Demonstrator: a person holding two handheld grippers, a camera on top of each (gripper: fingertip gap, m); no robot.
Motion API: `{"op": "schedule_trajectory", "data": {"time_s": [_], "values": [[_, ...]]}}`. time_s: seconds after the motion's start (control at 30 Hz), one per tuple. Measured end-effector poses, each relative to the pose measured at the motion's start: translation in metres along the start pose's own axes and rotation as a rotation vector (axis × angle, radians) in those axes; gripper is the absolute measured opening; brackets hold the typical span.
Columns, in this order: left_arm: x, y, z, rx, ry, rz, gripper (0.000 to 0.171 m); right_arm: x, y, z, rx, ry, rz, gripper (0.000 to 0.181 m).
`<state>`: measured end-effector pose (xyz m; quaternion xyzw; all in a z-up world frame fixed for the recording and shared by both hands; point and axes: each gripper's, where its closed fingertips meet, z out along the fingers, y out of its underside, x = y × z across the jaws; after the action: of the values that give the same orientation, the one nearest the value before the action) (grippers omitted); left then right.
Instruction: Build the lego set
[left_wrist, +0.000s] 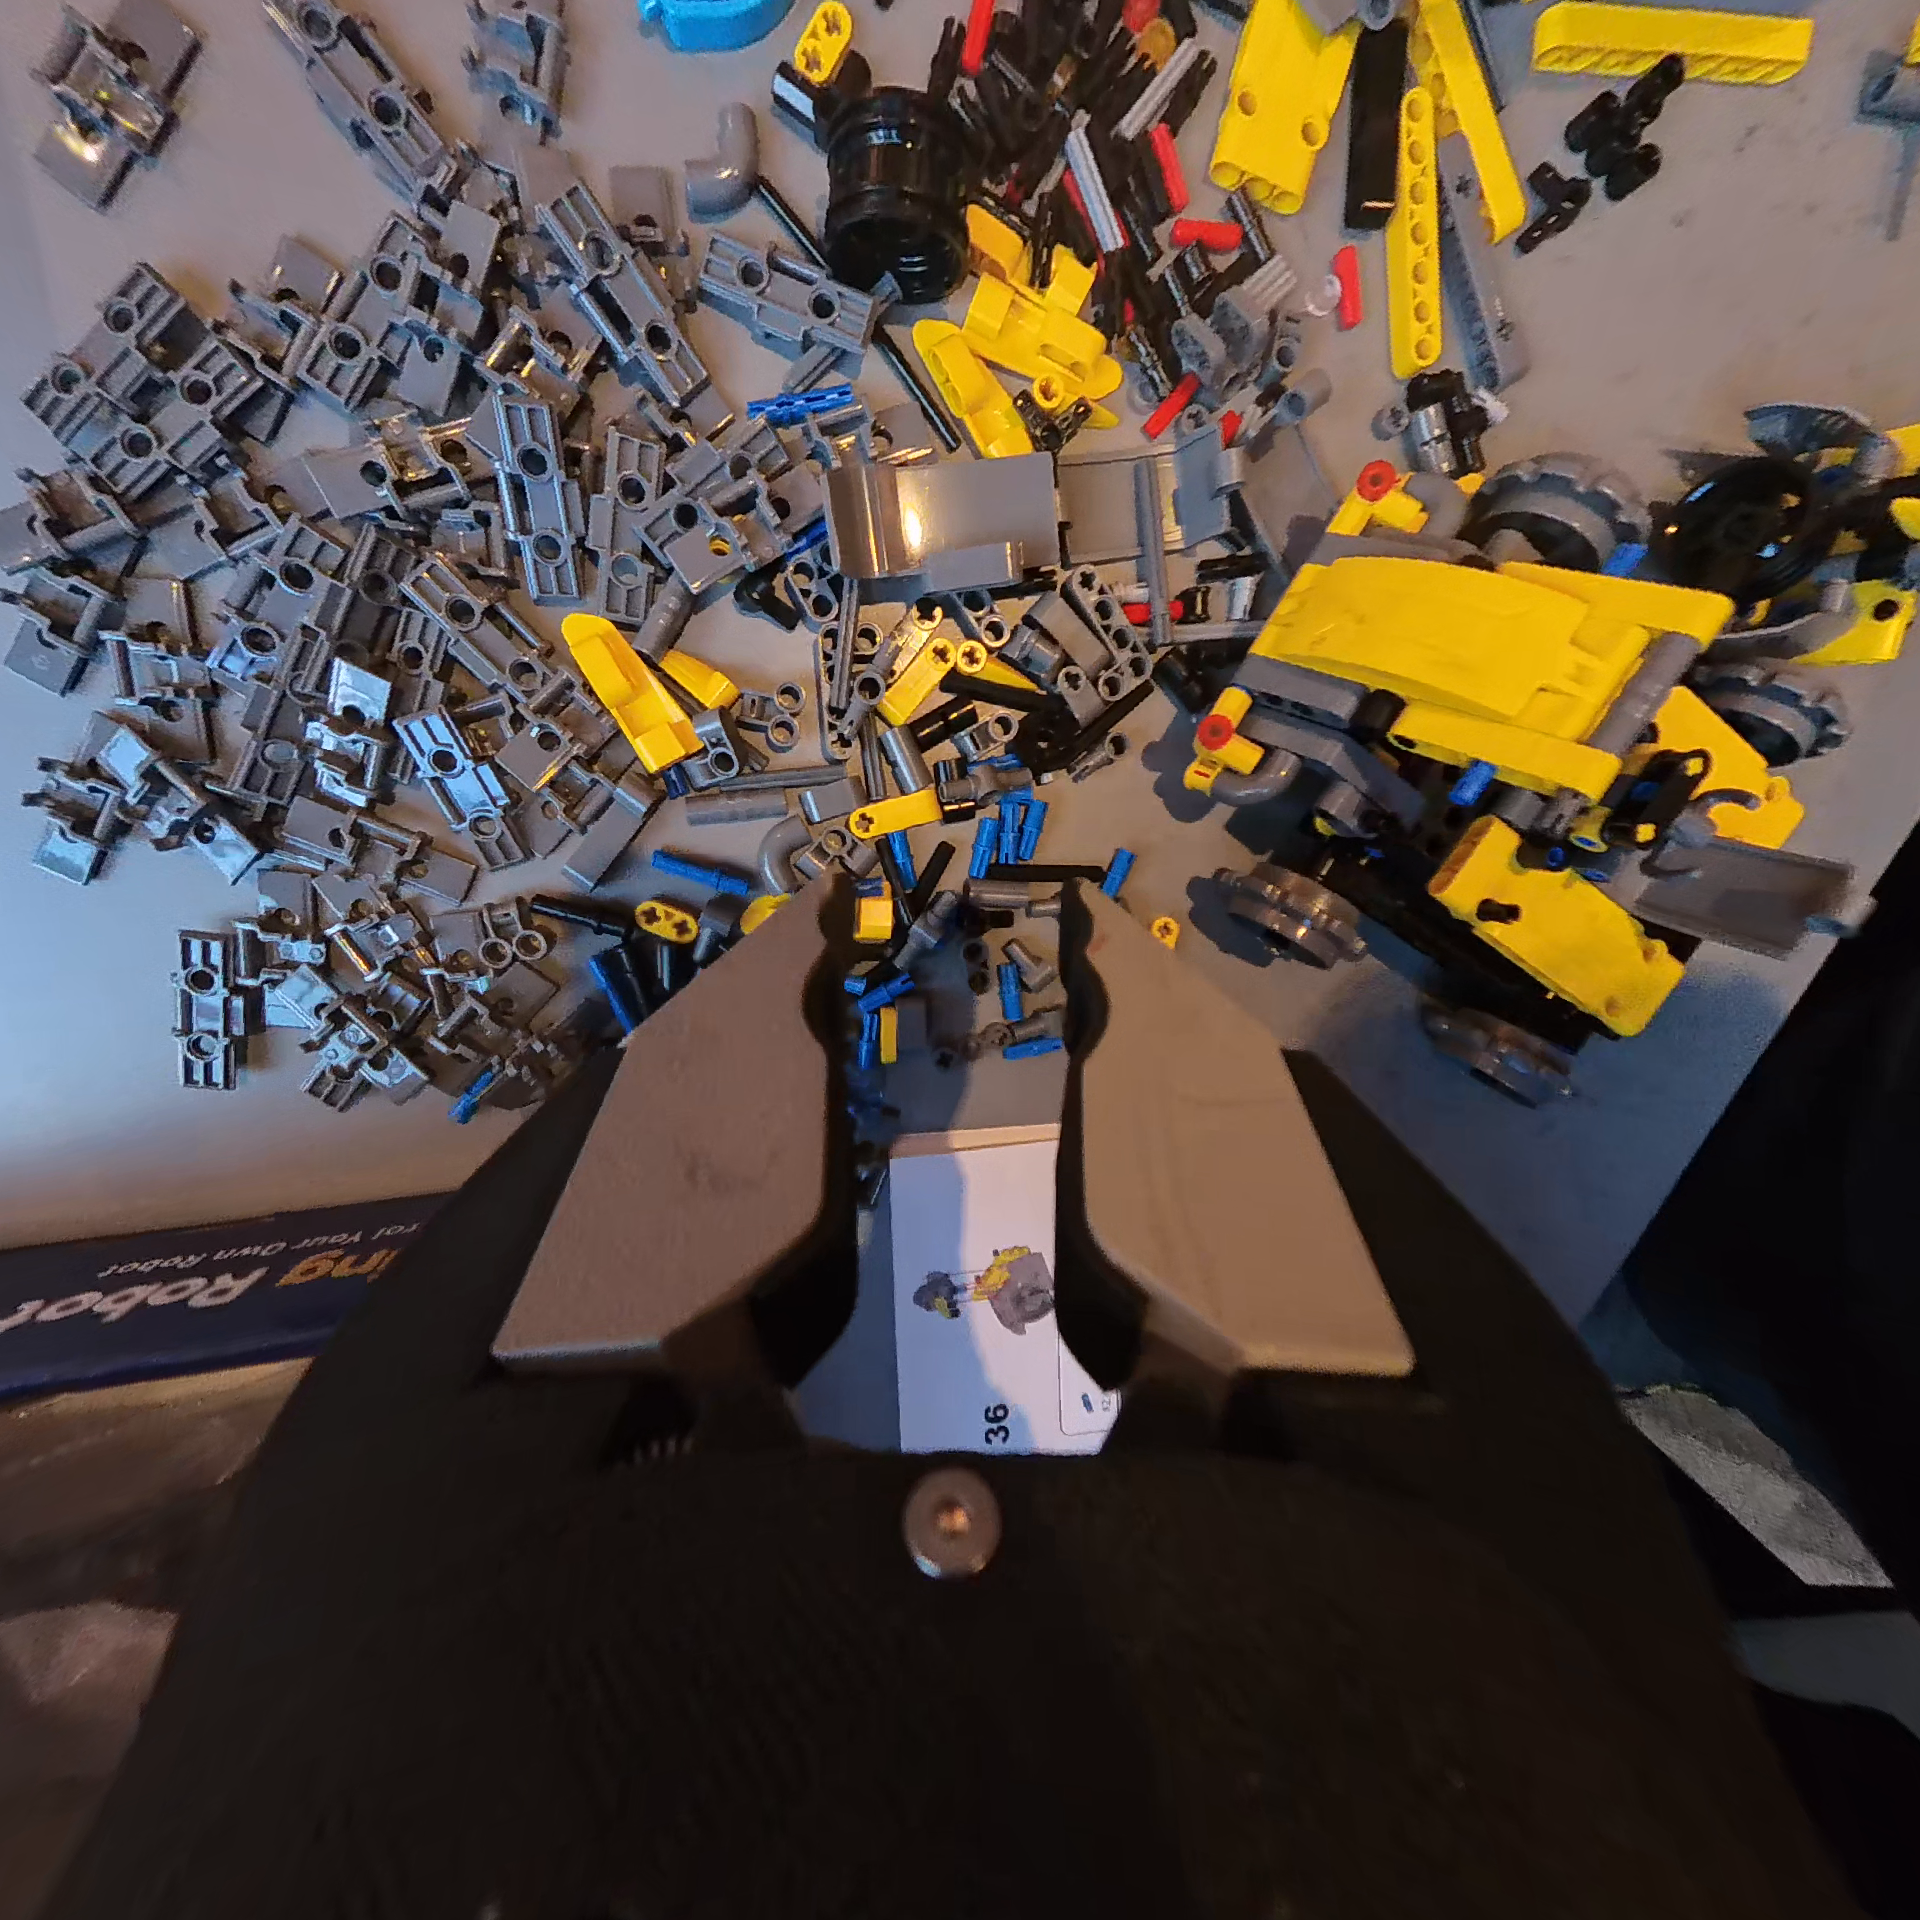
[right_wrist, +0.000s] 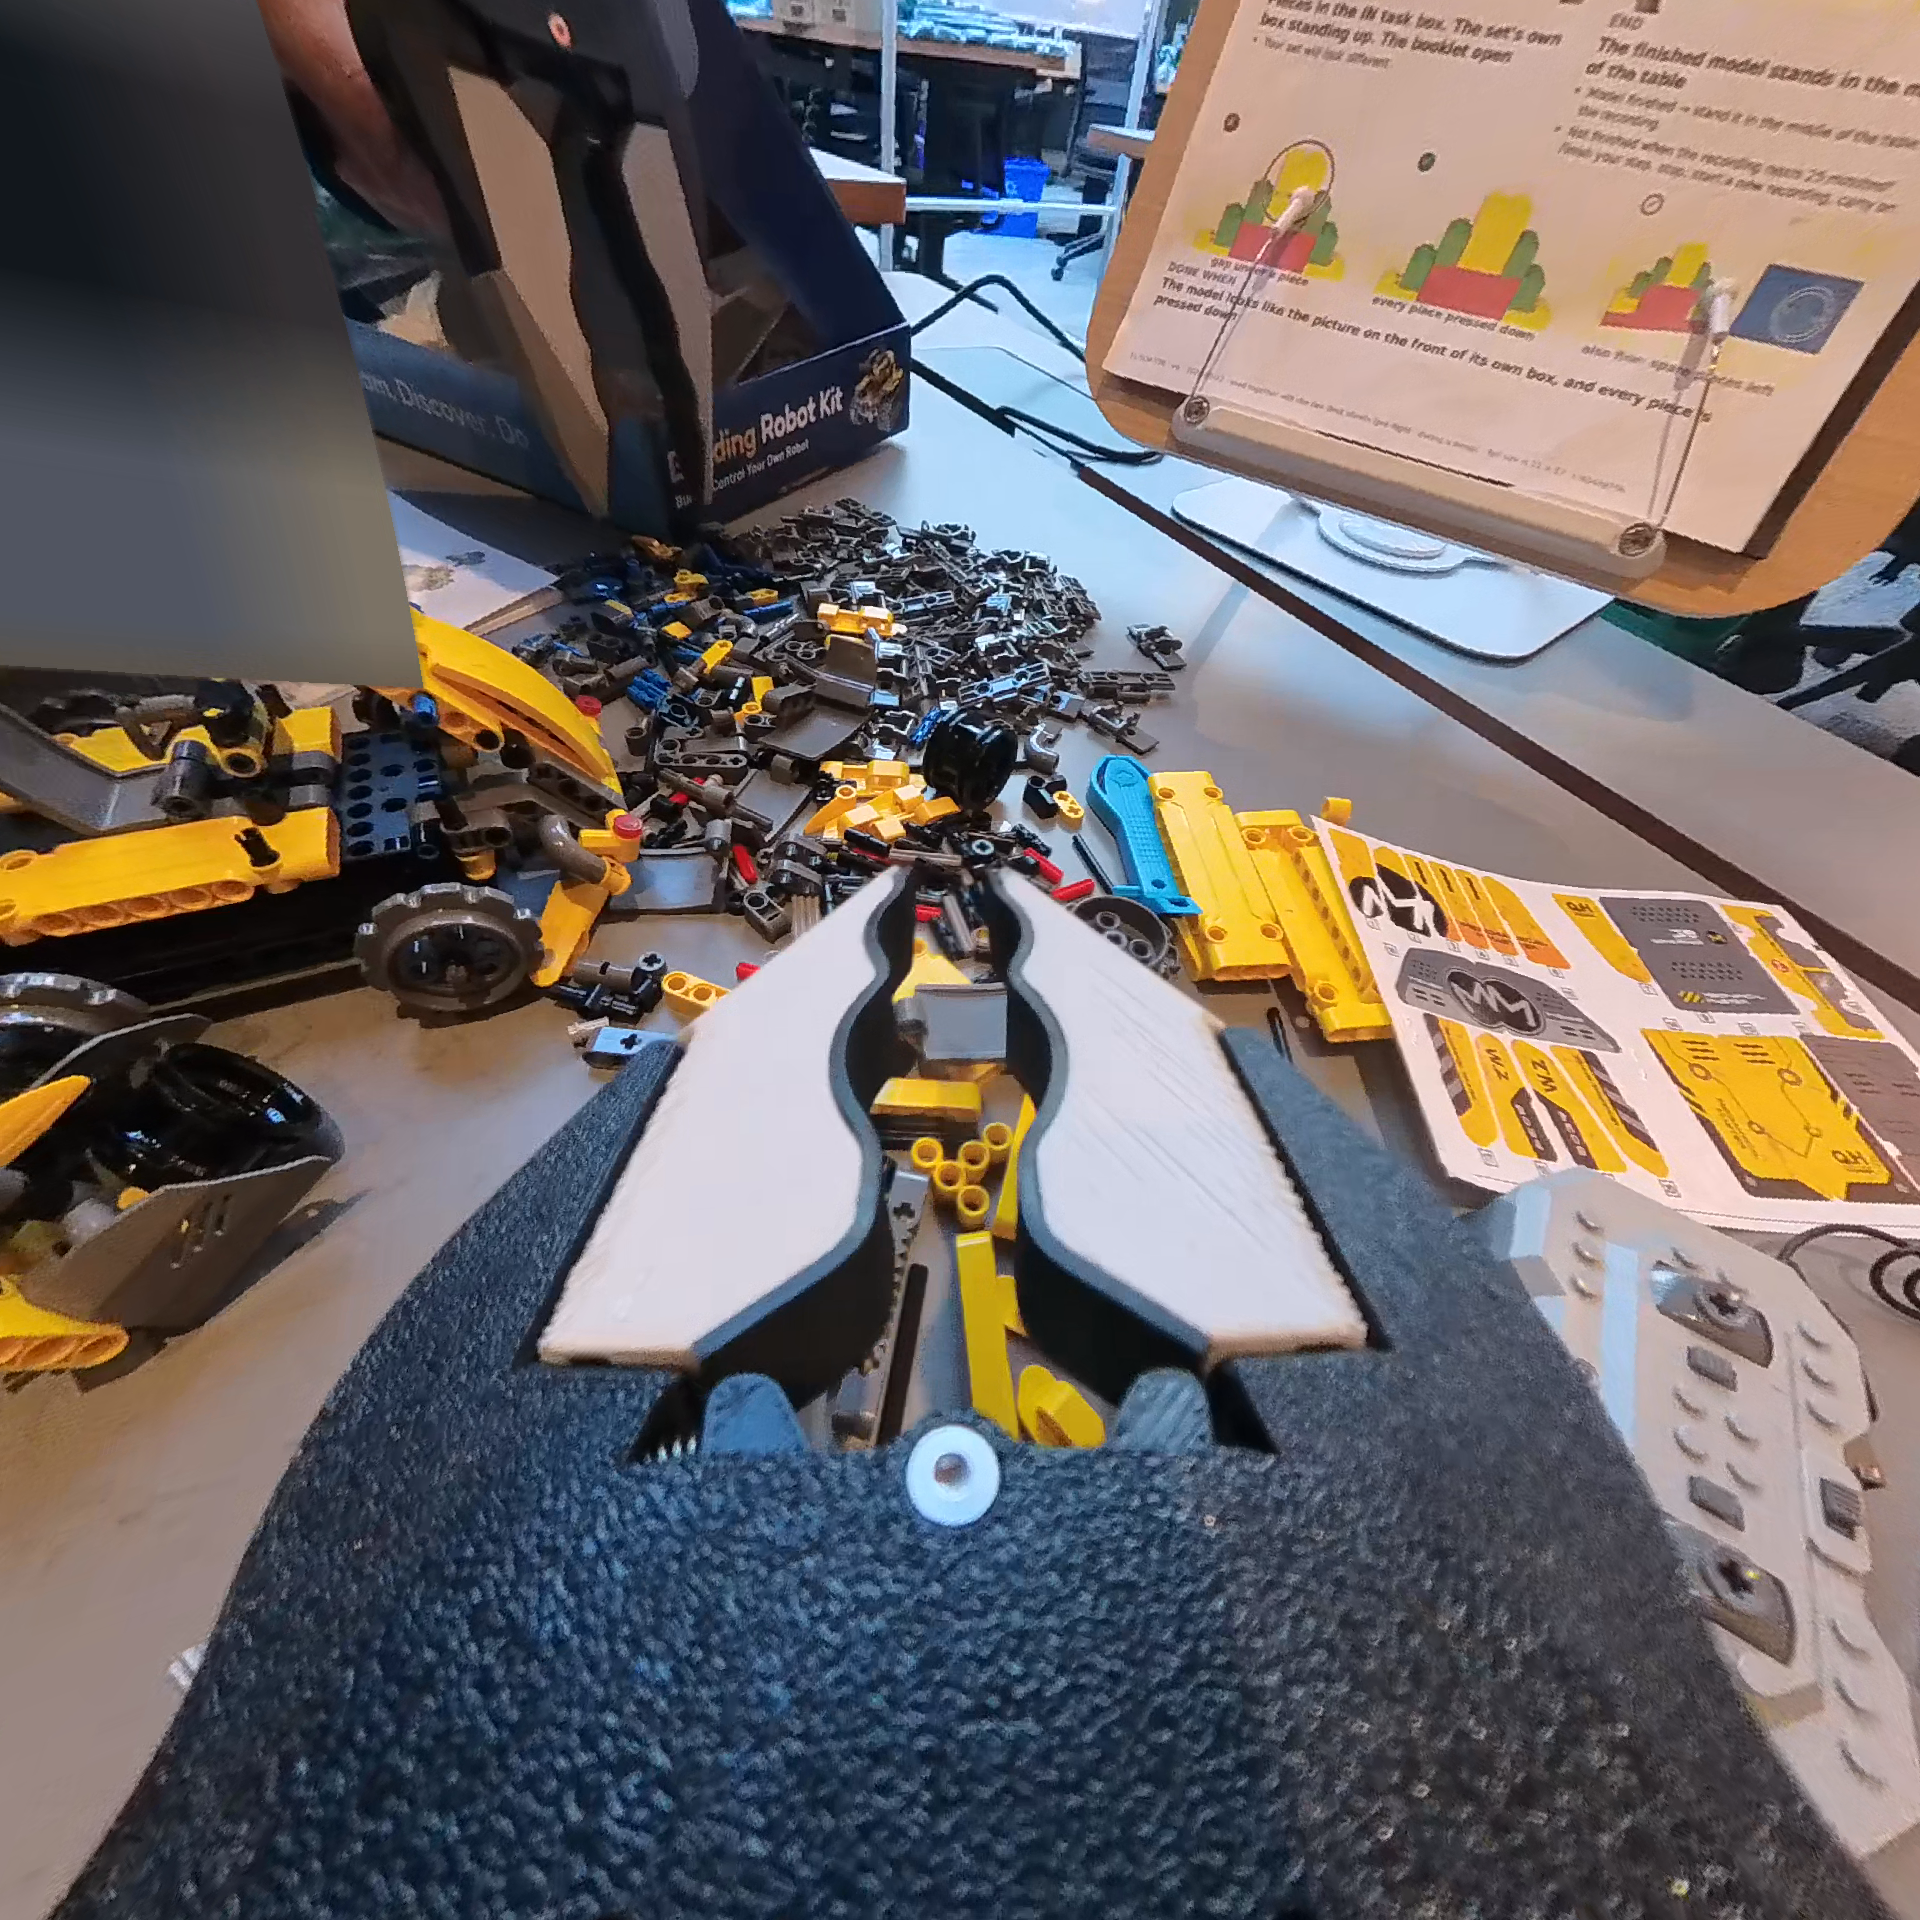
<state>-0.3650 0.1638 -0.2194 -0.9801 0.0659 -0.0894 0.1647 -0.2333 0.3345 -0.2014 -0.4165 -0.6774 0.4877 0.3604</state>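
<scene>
So we've got the left gripper (left_wrist: 951, 894) hanging over the table (left_wrist: 1455, 312), jaws spread wide with nothing in them, right above the small blue and black pins (left_wrist: 1003, 831). The big heap of grey track links (left_wrist: 343, 582) sits off to its left, and the half-built yellow vehicle (left_wrist: 1475, 727) to its right. Our right gripper (right_wrist: 948, 878) is parted too (only narrowly) and empty, low over yellow pieces (right_wrist: 961, 1158), with the sticker sheet (right_wrist: 1662, 1039) beside it.

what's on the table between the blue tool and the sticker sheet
In the right wrist view, flat yellow panels lie side by side between the blue tool and the sticker sheet.
</scene>
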Motion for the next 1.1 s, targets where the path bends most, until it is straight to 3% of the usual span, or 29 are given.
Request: {"op": "schedule_trajectory", "data": {"time_s": [0.4, 0.47, 0.53, 0.57, 0.67, 0.77, 1.1], "values": [[-0.004, -0.006, 0.013, -0.020, -0.027, 0.014, 0.039, 0.011, 0.008, -0.003, -0.062, 0.050, 0.047, 0.008], [-0.006, -0.007, 0.012, -0.010, -0.036, 0.011, 0.039, -0.008, 0.011, -0.003, -0.084, -0.067, 0.046, 0.000], [-0.007, -0.007, 0.010, -0.003, -0.034, 0.005, 0.039, -0.050, 0.030, -0.014, -0.226, -0.322, -0.018, 0.000], [-0.008, -0.006, 0.011, -0.005, -0.036, 0.002, 0.039, -0.061, 0.038, -0.020, -0.270, -0.364, -0.087, 0.002], [-0.010, -0.005, 0.013, -0.013, -0.042, 0.000, 0.039, -0.072, 0.038, -0.022, -0.258, -0.381, -0.127, 0.000], [-0.009, -0.005, 0.017, -0.026, -0.034, 0.001, 0.039, -0.067, 0.049, -0.016, -0.316, -0.364, -0.095, 0.012], [-0.008, -0.001, 0.021, -0.055, -0.032, 0.007, 0.041, -0.070, 0.068, -0.002, -0.423, -0.318, -0.180, 0.012]]}}
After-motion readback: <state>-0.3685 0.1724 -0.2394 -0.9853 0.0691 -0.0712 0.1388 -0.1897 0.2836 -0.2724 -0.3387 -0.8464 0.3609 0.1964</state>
